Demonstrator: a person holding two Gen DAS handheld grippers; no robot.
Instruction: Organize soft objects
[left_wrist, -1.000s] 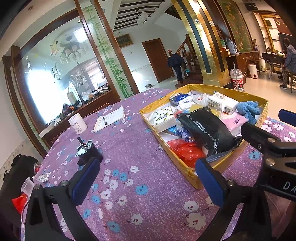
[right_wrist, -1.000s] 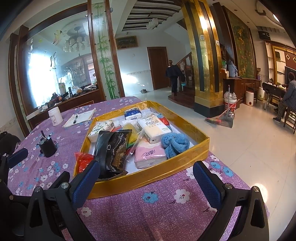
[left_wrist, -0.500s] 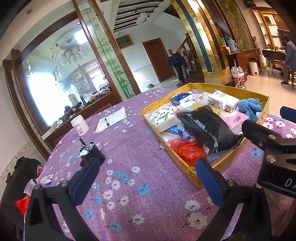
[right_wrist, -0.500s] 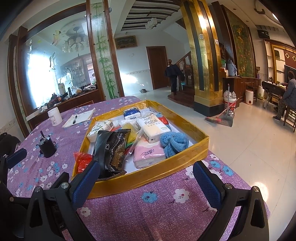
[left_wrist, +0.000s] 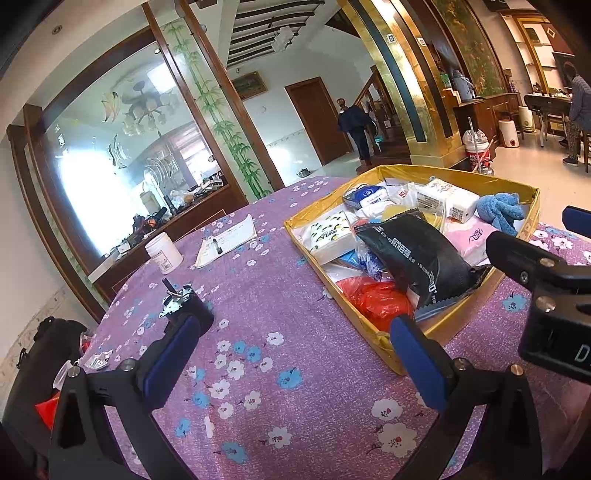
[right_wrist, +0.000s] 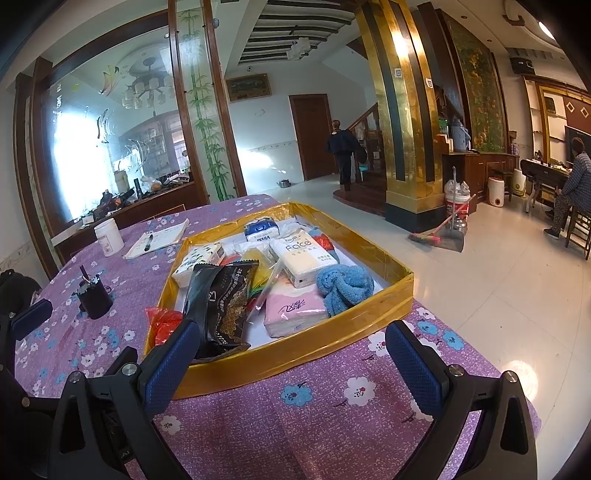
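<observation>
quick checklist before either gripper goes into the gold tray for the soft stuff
1. Left gripper open and empty: ok.
2. Right gripper open and empty: ok.
3. Blue towel reachable, nothing on top: ok.
4. Black pouch lies flat: not ok, it leans over the other packs and its end rests at the near corner of the gold tray.
5. Red bag free to lift: cannot tell, partly under the pouch.
6. Grippers apart from each other: ok, though close together.

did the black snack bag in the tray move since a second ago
No. In the right wrist view the black snack bag lies against the gold tray front-left corner, as before.
</observation>
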